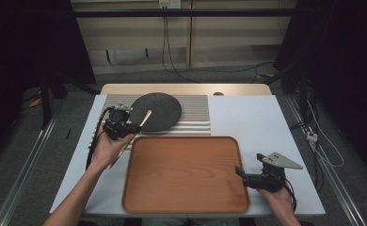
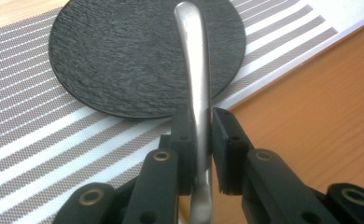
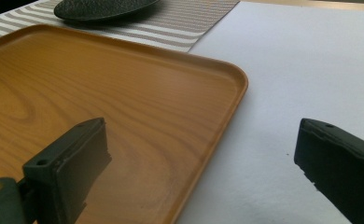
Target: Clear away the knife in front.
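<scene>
My left gripper (image 1: 125,128) is shut on a silver metal utensil (image 1: 145,117), clamping its slim handle (image 2: 194,70) between the pads. The handle points out over the near edge of a dark round plate (image 1: 155,111) (image 2: 124,51). The utensil's working end is hidden below the jaws, so I cannot tell what kind it is. My right gripper (image 1: 251,165) (image 3: 203,140) stands open with nothing between its jaws, straddling the right rim of the wooden tray (image 1: 181,138) (image 3: 124,93).
The plate rests on a grey-and-white striped placemat (image 1: 195,117) (image 2: 31,130) behind the tray. A white table cover (image 1: 252,122) (image 3: 287,70) spreads to the right. Dark stands and cables flank the table on the floor.
</scene>
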`<state>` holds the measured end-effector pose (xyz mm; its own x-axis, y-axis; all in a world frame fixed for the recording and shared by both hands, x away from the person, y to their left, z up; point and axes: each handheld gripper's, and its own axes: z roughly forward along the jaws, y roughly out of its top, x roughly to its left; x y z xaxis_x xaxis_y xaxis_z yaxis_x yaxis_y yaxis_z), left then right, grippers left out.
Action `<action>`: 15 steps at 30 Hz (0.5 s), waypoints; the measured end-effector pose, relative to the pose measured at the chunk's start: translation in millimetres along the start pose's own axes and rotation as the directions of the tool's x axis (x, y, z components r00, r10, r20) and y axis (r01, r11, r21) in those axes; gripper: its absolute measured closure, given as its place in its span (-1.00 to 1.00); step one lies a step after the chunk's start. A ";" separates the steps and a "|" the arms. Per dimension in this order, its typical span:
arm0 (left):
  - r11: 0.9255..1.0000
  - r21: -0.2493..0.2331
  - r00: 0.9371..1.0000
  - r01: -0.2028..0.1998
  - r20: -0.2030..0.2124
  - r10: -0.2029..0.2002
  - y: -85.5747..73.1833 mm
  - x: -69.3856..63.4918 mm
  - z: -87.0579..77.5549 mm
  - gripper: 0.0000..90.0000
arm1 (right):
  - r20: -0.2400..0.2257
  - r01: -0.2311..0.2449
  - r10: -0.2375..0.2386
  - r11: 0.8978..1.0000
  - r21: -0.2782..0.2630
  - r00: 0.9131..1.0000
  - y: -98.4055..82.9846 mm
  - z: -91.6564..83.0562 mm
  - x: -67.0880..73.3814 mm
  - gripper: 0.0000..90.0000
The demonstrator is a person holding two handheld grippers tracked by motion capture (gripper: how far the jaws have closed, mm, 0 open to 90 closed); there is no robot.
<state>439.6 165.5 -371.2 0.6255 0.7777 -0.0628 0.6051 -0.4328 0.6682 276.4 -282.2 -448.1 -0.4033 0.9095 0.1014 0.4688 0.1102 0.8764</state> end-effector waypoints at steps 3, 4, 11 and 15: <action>1.000 -0.014 1.000 -0.007 -0.009 0.006 -3.9 -7.7 -2.7 0.77 | 0.002 0.001 -0.001 1.000 0.000 1.000 0.1 0.2 0.4 -0.94; 1.000 -0.019 1.000 -0.013 -0.014 0.013 -5.2 -9.8 -3.6 0.77 | 0.002 0.001 -0.001 1.000 0.000 1.000 0.1 0.2 0.4 -0.94; 1.000 -0.025 1.000 -0.012 -0.008 0.012 -13.9 -23.2 -5.1 0.77 | 0.000 0.001 -0.001 1.000 -0.002 1.000 0.0 0.2 0.3 -0.94; 1.000 -0.011 1.000 -0.001 0.021 0.001 -19.9 -33.0 -1.7 0.77 | -0.001 0.002 -0.002 1.000 -0.001 1.000 0.2 0.4 1.0 -0.94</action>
<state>406.1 149.2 -381.1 0.6365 0.7673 -0.0780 0.5991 -0.4282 0.6766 276.4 -281.1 -448.1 -0.4049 0.9089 0.1000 0.4670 0.1115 0.8772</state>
